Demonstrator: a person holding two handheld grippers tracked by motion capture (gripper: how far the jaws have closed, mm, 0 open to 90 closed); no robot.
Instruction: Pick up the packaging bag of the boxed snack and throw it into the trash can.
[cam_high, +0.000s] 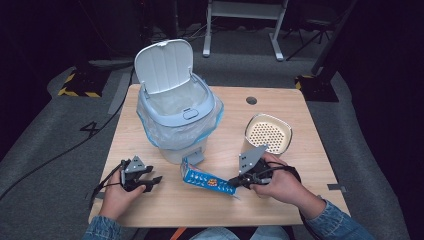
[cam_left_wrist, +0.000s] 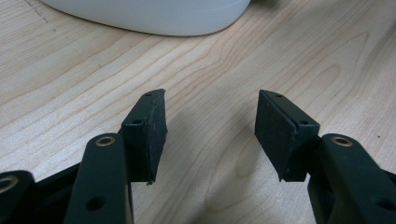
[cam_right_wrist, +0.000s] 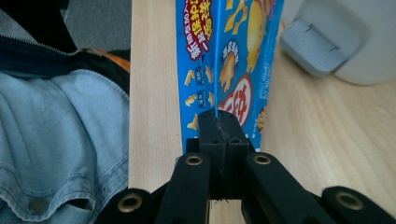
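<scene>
your right gripper (cam_high: 235, 182) is clamped tight on the end of the flat blue printed snack packet (cam_high: 207, 180), which hangs just in front of the pale blue plastic flip-lid bin (cam_high: 176, 112) with its lid up and clear liner. your left gripper (cam_left_wrist: 211, 128) rests to the left front of that bin, jaws wide and empty. the pinch is only on the packet's edge, so a quick swing toward the bin could let it slip out or catch the rim.
</scene>
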